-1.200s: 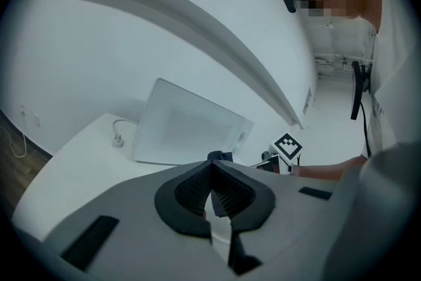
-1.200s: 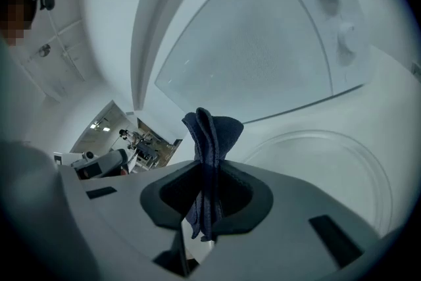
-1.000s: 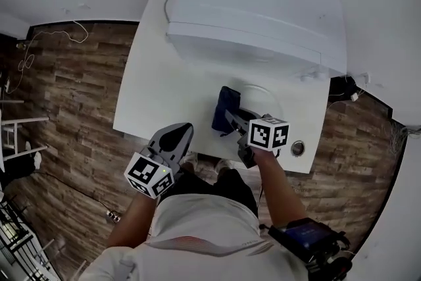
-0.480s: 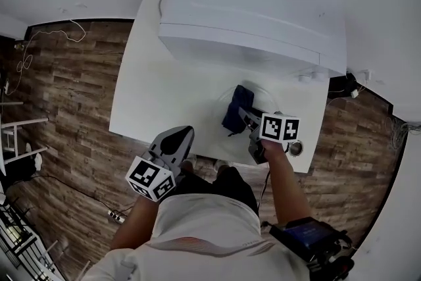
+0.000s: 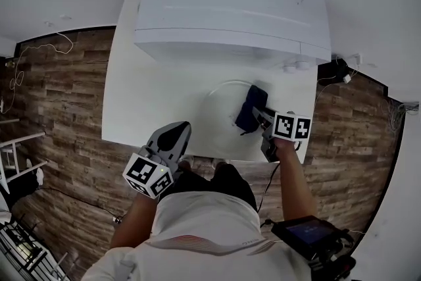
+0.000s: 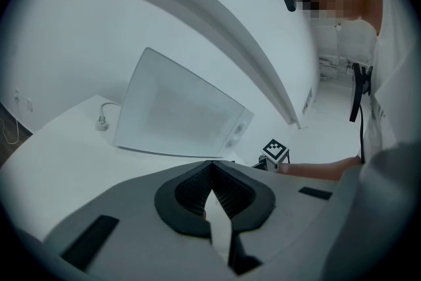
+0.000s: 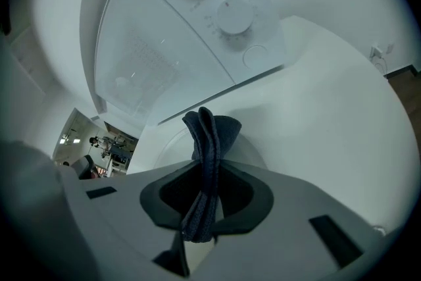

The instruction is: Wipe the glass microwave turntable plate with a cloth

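Cloth, dark blue and folded into a narrow bundle, stands pinched between the two jaws of the right gripper. The jaws are closed tight on it, and its free end sticks out past their tips.

In the head view the same cloth lies over the three-o'clock side of the glass plate, and the right gripper reaches it from the plate's four o'clock. Whether the cloth presses on the glass or hangs just above it cannot be told.

The glass plate sits flat on the white table, a little toward three o'clock of the table's middle. It is just in front of the microwave, which fills the table's twelve-o'clock end. In the right gripper view the plate's pale round shows behind the cloth, with the microwave's two knobs at twelve o'clock above it.

The left gripper is over the table's six-o'clock edge, at the plate's seven o'clock and apart from it. Its own view shows the dark pads of the left gripper brought together with nothing between them. Beyond them stand the microwave at eleven o'clock and the right gripper's marker cube at two o'clock. A white plug lies on the table at ten o'clock, beside the microwave's corner.

Wood-plank floor shows at nine and three o'clock of the table.
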